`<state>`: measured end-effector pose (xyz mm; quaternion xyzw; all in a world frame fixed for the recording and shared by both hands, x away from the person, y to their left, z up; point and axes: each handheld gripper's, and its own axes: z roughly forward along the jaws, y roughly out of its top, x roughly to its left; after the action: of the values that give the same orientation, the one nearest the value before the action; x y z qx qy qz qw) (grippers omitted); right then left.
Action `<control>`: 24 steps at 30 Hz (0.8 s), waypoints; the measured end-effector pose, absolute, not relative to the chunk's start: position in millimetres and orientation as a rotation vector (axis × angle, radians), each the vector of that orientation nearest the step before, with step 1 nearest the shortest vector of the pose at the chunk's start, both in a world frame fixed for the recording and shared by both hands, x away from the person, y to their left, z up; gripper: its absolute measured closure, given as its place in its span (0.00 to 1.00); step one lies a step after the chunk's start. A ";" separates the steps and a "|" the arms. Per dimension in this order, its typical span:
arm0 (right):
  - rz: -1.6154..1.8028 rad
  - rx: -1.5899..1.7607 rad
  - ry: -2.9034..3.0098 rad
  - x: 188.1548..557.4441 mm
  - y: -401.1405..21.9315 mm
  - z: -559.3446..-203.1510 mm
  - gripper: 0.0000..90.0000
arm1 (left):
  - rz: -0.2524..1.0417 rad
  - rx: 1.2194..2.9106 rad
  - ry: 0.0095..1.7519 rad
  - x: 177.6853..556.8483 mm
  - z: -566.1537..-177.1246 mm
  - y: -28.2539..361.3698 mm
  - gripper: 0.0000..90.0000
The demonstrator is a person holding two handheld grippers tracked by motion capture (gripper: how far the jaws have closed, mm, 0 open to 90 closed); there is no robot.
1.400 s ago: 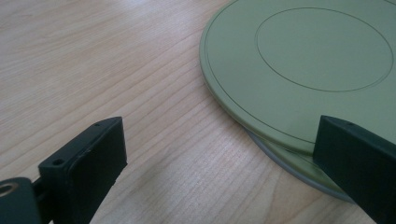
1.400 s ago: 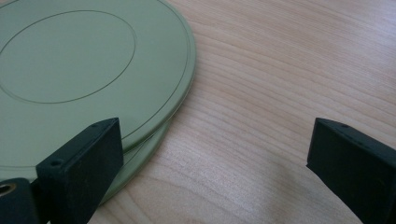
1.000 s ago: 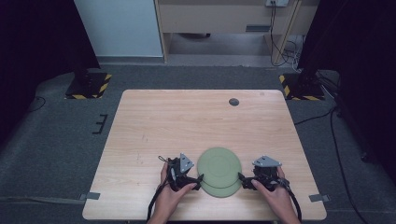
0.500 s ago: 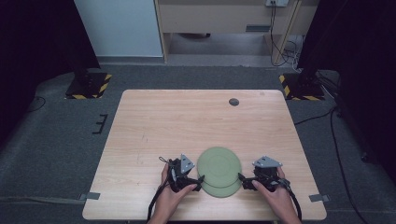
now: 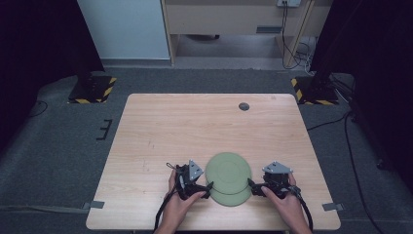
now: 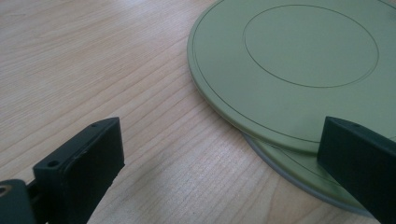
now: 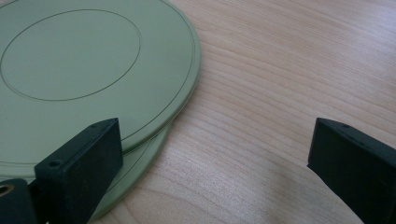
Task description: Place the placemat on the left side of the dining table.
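Two green plates stacked slightly offset near the tabletop's front edge, your left gripper spread wide at their left rim, your right gripper spread wide at their right rim, neither pinching anything

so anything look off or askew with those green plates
Slightly. The upper round green plate sits shifted toward the table's far side on the lower green plate, so the lower one's near rim shows. Nothing looks spilled or damaged. Both the left gripper and right gripper flank them, open.
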<state>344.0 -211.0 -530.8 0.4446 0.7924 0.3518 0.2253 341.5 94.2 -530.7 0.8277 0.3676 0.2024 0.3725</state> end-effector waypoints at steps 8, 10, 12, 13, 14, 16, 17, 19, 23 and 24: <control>0.979 1.208 2.221 340.2 -211.5 -530.4 0.04 | 0.467 2.110 0.967 341.7 -533.1 95.2 0.00; 0.975 1.206 2.224 340.2 -211.4 -530.7 0.04 | 0.464 2.108 0.968 342.0 -533.4 95.4 0.00; 0.980 1.210 2.217 341.0 -210.5 -531.3 0.04 | 0.471 2.109 0.964 342.3 -533.2 95.1 0.00; 0.975 1.213 2.218 342.0 -210.0 -531.2 0.03 | 0.476 2.111 0.963 342.4 -533.1 94.9 0.00; 0.975 1.212 2.217 342.6 -210.3 -531.2 0.03 | 0.481 2.113 0.962 342.4 -532.9 94.5 0.00; 0.976 1.217 2.211 343.2 -210.2 -531.5 0.03 | 0.499 2.115 0.960 342.3 -532.6 93.6 0.00; 0.977 1.221 2.207 343.4 -209.8 -531.5 0.03 | 0.505 2.115 0.960 342.4 -532.6 93.3 0.00; 0.973 1.221 2.201 344.2 -209.3 -531.7 0.03 | 0.505 2.114 0.961 343.0 -532.8 93.7 0.00; 0.977 1.226 2.209 343.8 -209.8 -531.4 0.05 | 0.495 2.110 0.970 343.6 -533.4 94.4 0.00; 0.978 1.225 2.211 343.2 -209.7 -531.5 0.05 | 0.495 2.110 0.969 343.5 -533.4 94.4 0.00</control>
<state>343.2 -209.7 -531.5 0.4416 0.7968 0.3526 0.2140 343.5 94.4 -533.4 0.8241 0.3786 0.1934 0.3743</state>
